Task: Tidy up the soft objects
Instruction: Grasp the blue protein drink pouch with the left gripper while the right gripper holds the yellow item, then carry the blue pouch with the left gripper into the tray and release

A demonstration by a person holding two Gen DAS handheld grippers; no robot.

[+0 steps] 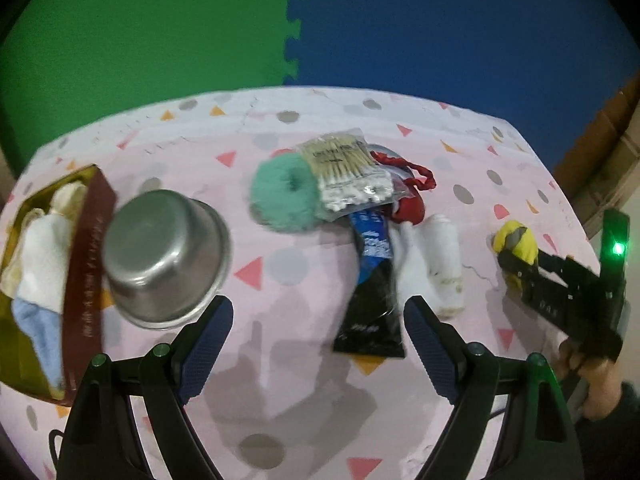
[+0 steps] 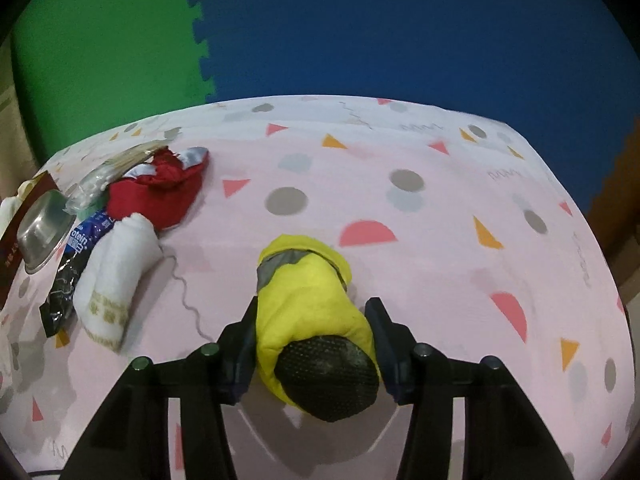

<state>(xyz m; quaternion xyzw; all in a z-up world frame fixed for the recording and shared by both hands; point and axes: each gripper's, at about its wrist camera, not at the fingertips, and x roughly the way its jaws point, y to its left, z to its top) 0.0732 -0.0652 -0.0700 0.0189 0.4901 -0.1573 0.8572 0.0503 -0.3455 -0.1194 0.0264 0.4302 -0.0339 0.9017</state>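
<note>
Downward tilted, right claw straddles the yellow bundle.

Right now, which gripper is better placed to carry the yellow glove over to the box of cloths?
Right. The right gripper already has the yellow glove between its fingers, though the far pad may not be touching. The left gripper is open and empty above the tablecloth, nearer the box but far from the glove.
</note>
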